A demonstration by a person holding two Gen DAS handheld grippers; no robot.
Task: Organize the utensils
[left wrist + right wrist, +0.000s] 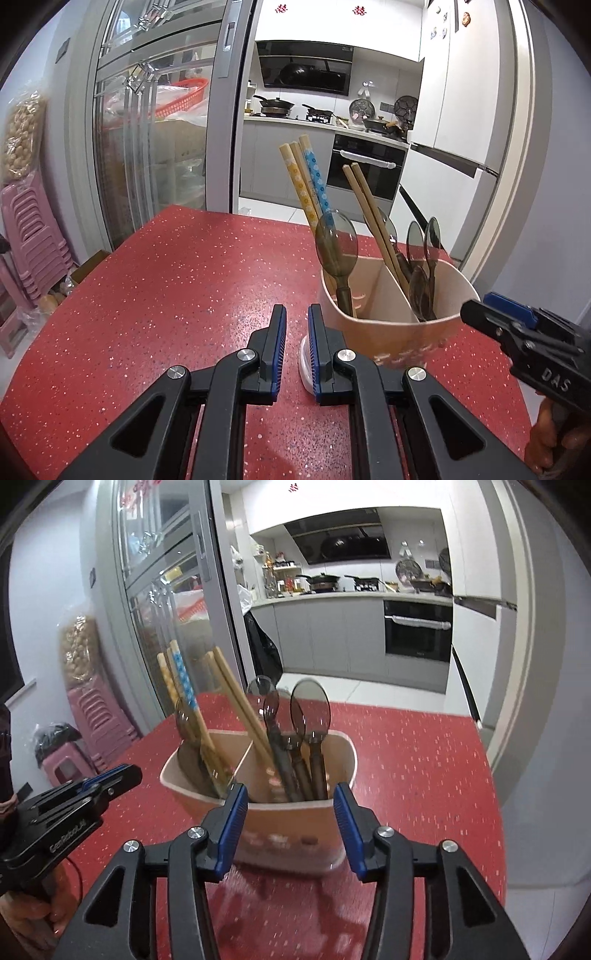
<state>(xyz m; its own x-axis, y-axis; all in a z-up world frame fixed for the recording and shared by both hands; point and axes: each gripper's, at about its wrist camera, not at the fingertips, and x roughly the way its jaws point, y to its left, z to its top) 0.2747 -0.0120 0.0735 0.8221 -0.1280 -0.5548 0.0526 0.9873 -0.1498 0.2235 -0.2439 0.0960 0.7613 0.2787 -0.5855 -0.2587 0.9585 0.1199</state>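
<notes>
A pink two-compartment utensil holder (388, 332) (288, 830) stands on the red speckled table (166, 288). One compartment holds patterned chopsticks (310, 184) (181, 686) and a smoky transparent spoon (338, 247). The other holds plain wooden chopsticks (373, 218) (240, 705) and several smoky spoons (424, 266) (308, 716). My left gripper (297, 343) is slightly open and empty, just left of the holder, near a small white object (303, 363). My right gripper (290, 823) is open and empty, its fingers on either side of the holder's near corner.
A glass sliding door (147, 147) stands beyond the table's left side. Stacked pink stools (33, 240) (92, 723) sit on the floor left of the table. A kitchen with an oven (365, 166) (417, 627) lies beyond the far edge.
</notes>
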